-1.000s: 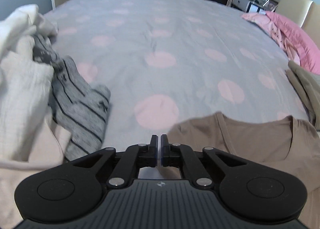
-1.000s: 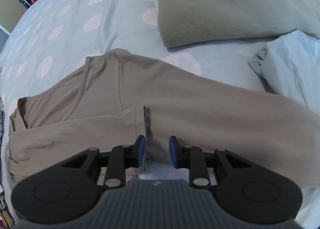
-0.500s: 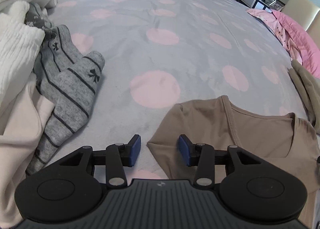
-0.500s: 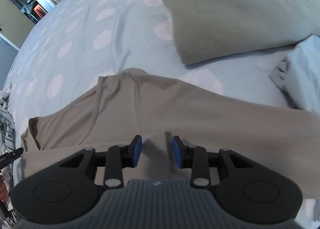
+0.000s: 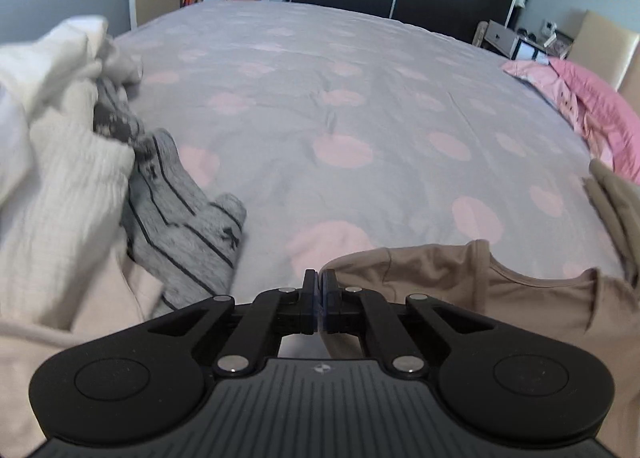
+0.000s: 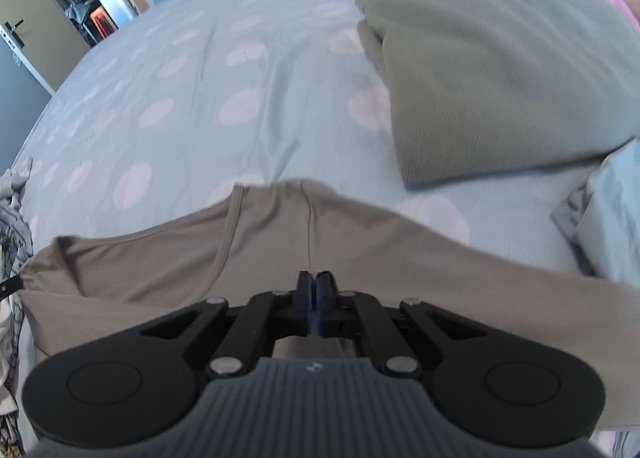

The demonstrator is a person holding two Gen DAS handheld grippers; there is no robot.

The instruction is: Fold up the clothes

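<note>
The tan top (image 6: 168,274) lies spread across the near edge of the bed (image 5: 340,106), neckline facing the middle. The left gripper (image 5: 320,292) is pinched on the top's left shoulder corner; the right gripper (image 6: 313,294) is pinched on the cloth near the other shoulder seam. A green folded garment (image 6: 500,82) rests toward the right edge, so some folding looks done. A heap of unfolded clothes (image 5: 68,186) at the left edge remains.

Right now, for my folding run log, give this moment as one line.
step: fold tan top | left claw: shut on top's corner | right claw: shut on top's fabric | surface: dotted bedcover
</note>
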